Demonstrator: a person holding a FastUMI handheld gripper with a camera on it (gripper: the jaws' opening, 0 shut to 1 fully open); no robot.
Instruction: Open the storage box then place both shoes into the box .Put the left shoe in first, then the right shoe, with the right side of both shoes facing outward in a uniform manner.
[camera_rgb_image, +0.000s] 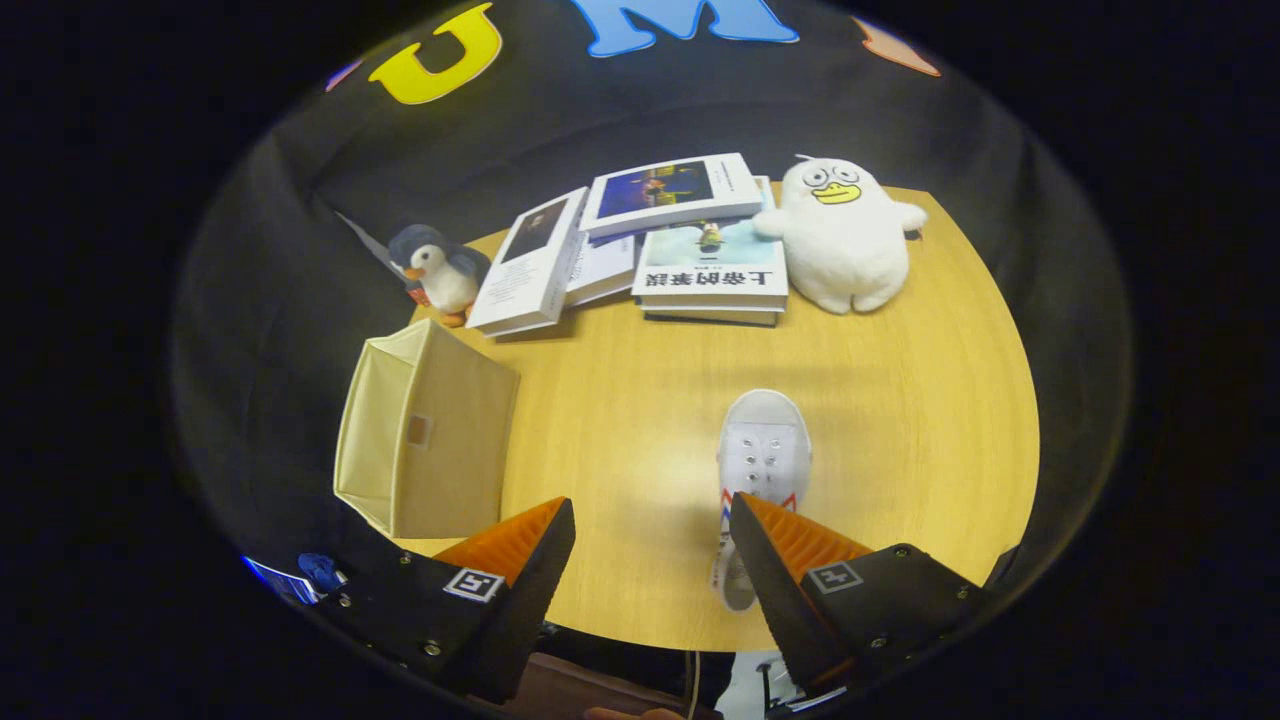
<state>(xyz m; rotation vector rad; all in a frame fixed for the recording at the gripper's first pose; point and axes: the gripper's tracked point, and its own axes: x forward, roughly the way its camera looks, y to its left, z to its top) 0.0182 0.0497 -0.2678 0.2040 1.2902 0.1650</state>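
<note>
One shoe on the worktop, fingers spread wide

I see the gripper (652, 525) with its fingers wide apart and holding nothing. A white lace-up canvas shoe (763, 455) lies on the round light-wood worktop (900, 420), toe pointing away, its heel end partly hidden behind the right finger. The cream fabric storage box (425, 440) sits well apart, beyond the left finger. Farther back are a stack of books (690, 250), a small penguin plush (440, 268) and a white duck plush (845, 235).

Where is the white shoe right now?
In the gripper view, the white shoe lies on the wooden table, partly under the open gripper's right finger, toe toward the books.
</note>
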